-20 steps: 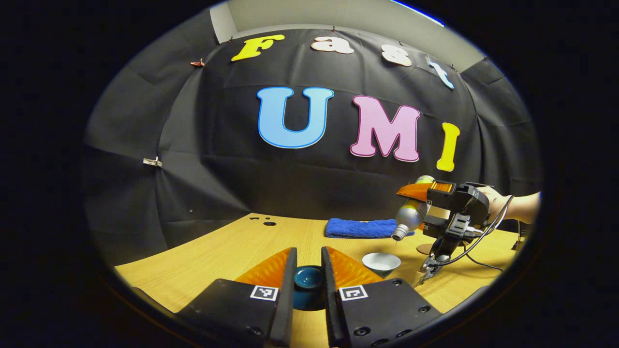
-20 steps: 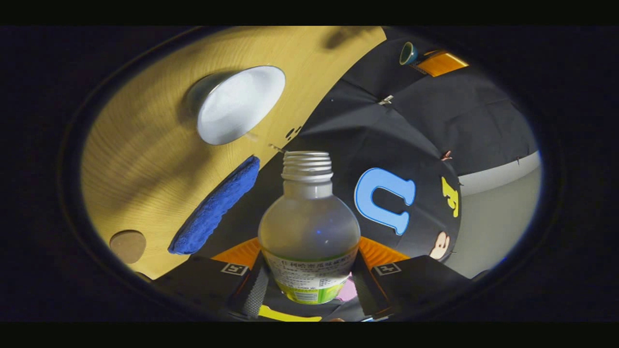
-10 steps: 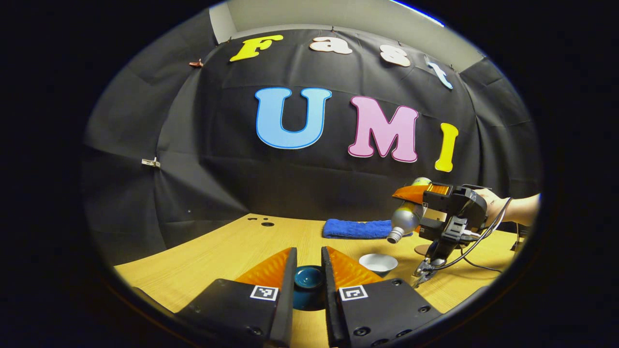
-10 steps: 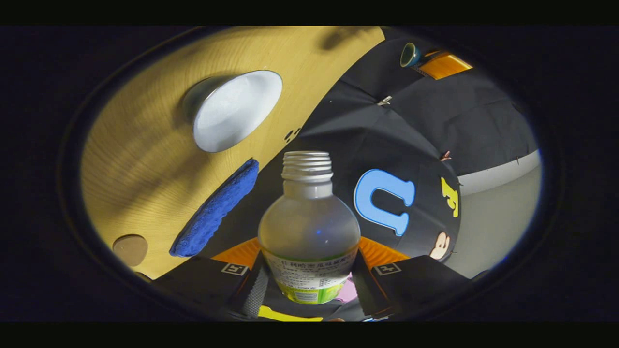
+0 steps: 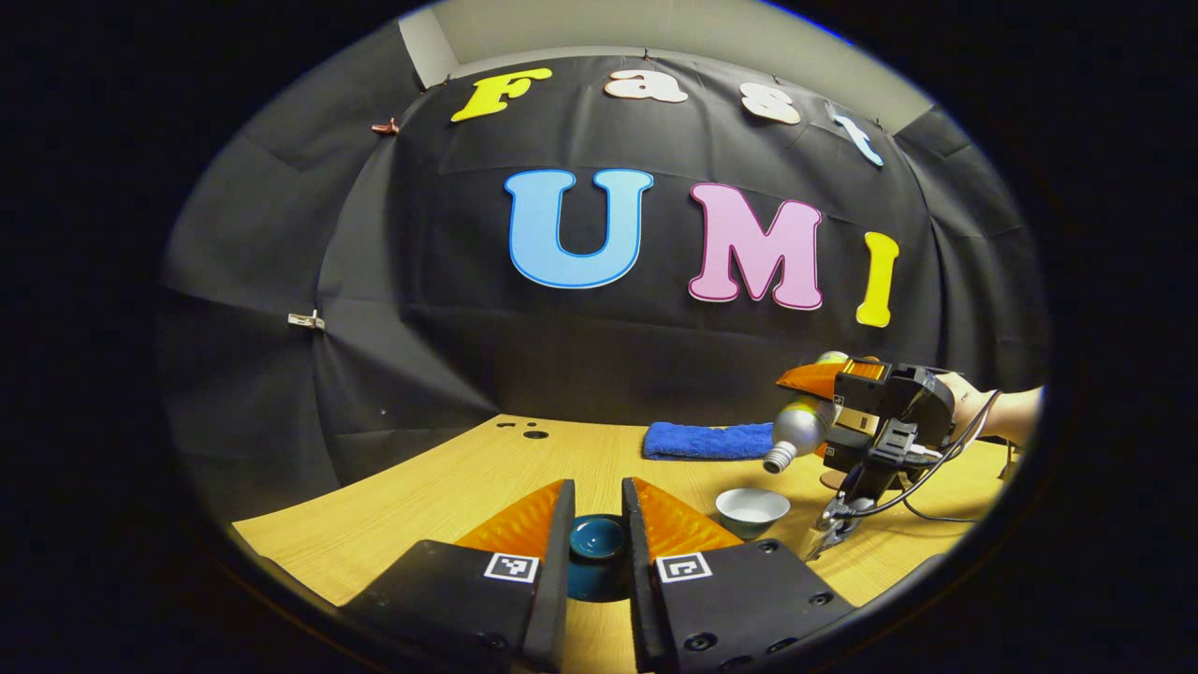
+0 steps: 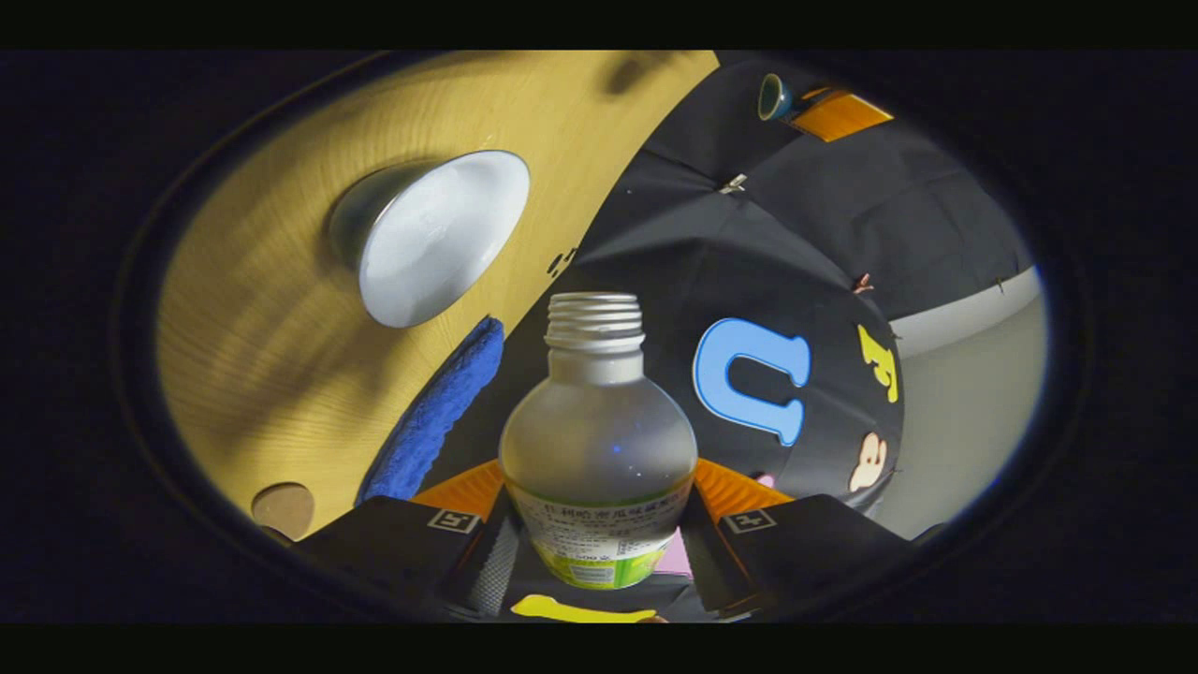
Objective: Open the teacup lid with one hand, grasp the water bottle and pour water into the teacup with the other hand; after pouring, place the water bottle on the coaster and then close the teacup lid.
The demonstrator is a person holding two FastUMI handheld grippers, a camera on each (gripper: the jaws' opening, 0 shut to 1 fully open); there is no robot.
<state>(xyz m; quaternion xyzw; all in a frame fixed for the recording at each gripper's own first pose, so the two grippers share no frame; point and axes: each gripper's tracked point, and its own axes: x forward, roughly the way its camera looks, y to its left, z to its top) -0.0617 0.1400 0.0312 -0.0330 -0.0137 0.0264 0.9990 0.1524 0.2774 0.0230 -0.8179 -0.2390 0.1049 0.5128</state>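
right tool (image 6: pixel 594 534) grips tilted water bottle (image 6: pixel 599 449); blue towel (image 6: pixel 432 412) beyond teacup (image 6: pixel 430 239)

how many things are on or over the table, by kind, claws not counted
teacup: 1
teacup lid: 1
water bottle: 1
blue towel: 1
coaster: 1
total: 5
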